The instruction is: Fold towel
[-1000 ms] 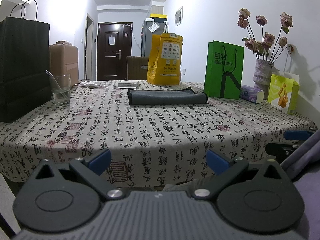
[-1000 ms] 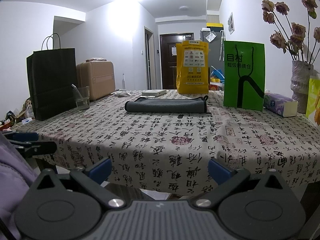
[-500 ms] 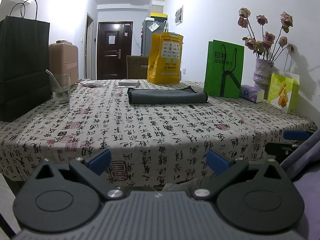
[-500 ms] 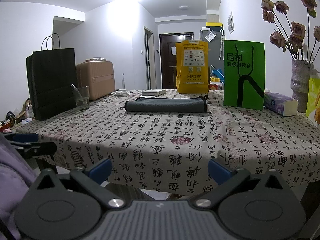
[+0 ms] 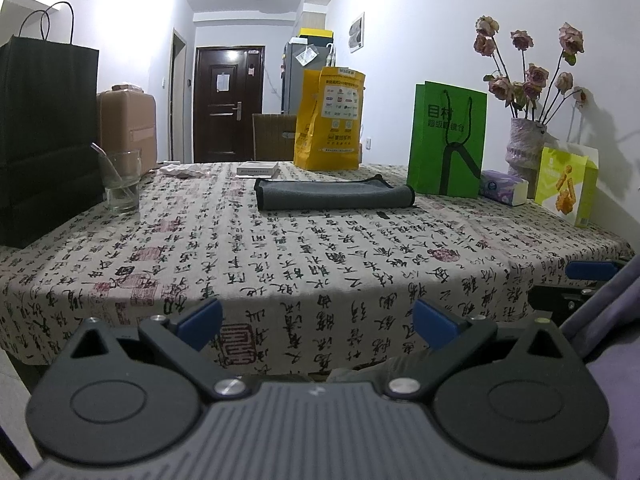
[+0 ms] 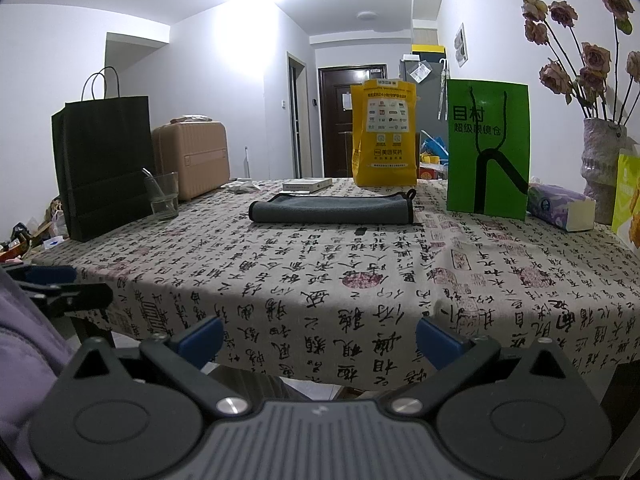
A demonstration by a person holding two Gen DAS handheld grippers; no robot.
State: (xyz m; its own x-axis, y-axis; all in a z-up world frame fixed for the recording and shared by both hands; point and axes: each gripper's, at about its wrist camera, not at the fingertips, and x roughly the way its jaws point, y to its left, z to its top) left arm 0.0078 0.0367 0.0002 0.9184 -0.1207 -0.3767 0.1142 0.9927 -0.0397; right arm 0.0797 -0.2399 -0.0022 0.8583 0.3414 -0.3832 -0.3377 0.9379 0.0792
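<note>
A dark grey towel (image 5: 334, 194) (image 6: 332, 209), already folded into a flat long rectangle, lies toward the far edge of the table (image 5: 280, 256), its fold facing the near edge

Dark grey towel (image 5: 334, 194); beige tablecloth (image 5: 280, 264) printed with black calligraphy and red seals; green bag (image 5: 447, 140), yellow bag (image 5: 329, 118), black bag (image 5: 44, 136); blue-tipped black grippers.

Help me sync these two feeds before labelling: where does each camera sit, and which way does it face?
Left wrist: on the open left gripper, off the table's near edge, facing the grey towel; the right gripper's blue tip pokes in at right.
Right wrist: on the open right gripper, same edge, facing the towel; a purple sleeve shows at left.
Shared: towel, green bag, glass.
</note>
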